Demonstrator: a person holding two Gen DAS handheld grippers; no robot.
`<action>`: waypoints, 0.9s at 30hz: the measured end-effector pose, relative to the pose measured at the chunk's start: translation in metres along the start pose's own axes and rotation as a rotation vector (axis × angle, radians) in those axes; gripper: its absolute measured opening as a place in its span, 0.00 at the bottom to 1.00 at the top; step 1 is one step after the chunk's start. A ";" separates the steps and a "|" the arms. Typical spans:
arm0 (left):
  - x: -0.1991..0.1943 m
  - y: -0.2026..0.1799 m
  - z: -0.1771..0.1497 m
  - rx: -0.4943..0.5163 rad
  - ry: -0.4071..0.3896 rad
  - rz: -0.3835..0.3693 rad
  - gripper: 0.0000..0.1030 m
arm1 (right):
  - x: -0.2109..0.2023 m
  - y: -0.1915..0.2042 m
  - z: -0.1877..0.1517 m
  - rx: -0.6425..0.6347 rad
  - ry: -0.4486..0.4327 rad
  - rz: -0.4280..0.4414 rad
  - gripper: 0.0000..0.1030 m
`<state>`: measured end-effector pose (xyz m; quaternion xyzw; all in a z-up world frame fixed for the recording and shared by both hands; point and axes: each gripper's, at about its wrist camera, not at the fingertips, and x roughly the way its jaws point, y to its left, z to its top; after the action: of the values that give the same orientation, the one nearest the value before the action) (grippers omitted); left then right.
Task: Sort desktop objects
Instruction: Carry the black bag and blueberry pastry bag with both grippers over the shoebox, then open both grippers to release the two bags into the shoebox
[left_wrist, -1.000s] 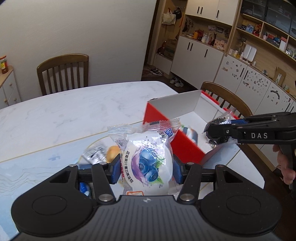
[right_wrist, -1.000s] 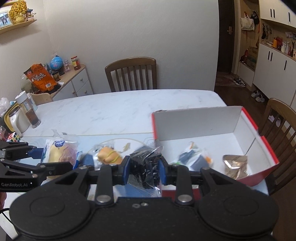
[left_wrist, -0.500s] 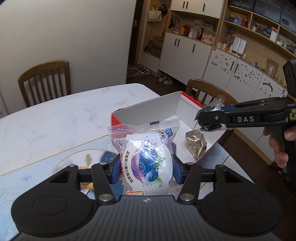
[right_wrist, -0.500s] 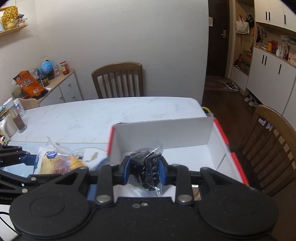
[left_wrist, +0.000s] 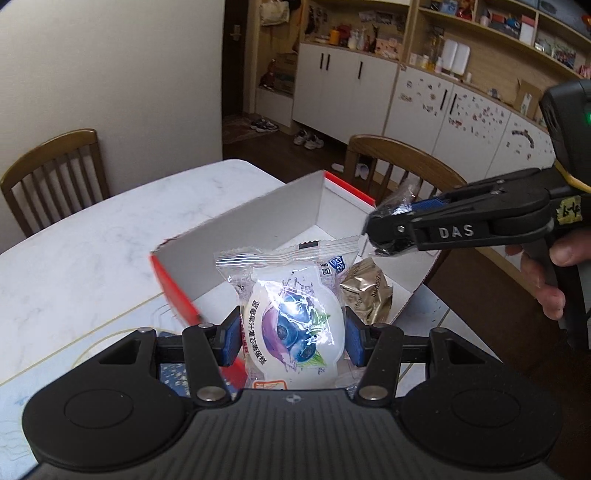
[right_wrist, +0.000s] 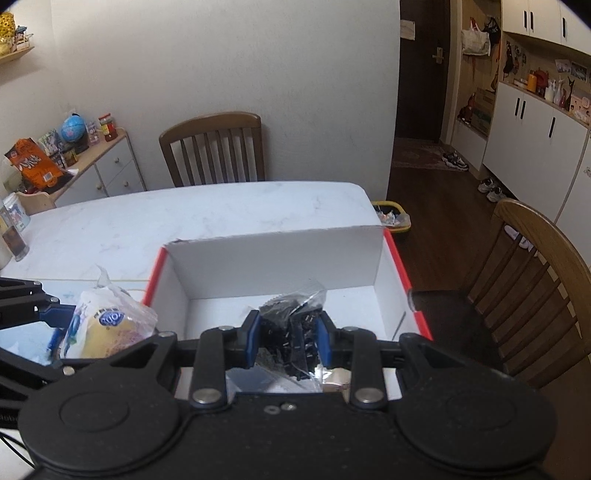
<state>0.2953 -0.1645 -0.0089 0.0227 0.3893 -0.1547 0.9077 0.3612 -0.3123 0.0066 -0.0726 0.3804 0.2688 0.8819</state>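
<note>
Left gripper jaws clamp a blueberry snack packet; right gripper jaws pinch a black-filled bag.

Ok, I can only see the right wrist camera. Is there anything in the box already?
Observer: Yes. The left wrist view shows a crumpled gold packet lying on the floor of the box.
Operator: What's on the front of the bag the other gripper has?
Observer: The left gripper is shut on a white snack bag with blueberries pictured on it.
Operator: Is my bag over the box?
Observer: Seen from the side, the right gripper holds its clear bag of black bits up above the box's right rim, not down inside.
</note>
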 end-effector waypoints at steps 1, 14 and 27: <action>0.005 -0.002 0.001 0.007 0.007 -0.003 0.51 | 0.004 -0.003 0.001 -0.003 0.005 -0.003 0.29; 0.061 -0.023 0.016 0.084 0.107 -0.012 0.52 | 0.047 -0.023 0.014 -0.023 0.067 0.011 0.29; 0.105 -0.029 0.028 0.145 0.199 -0.027 0.51 | 0.103 -0.045 0.019 0.000 0.168 0.013 0.29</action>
<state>0.3746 -0.2240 -0.0623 0.0984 0.4653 -0.1918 0.8585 0.4548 -0.3009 -0.0568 -0.0923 0.4537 0.2673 0.8451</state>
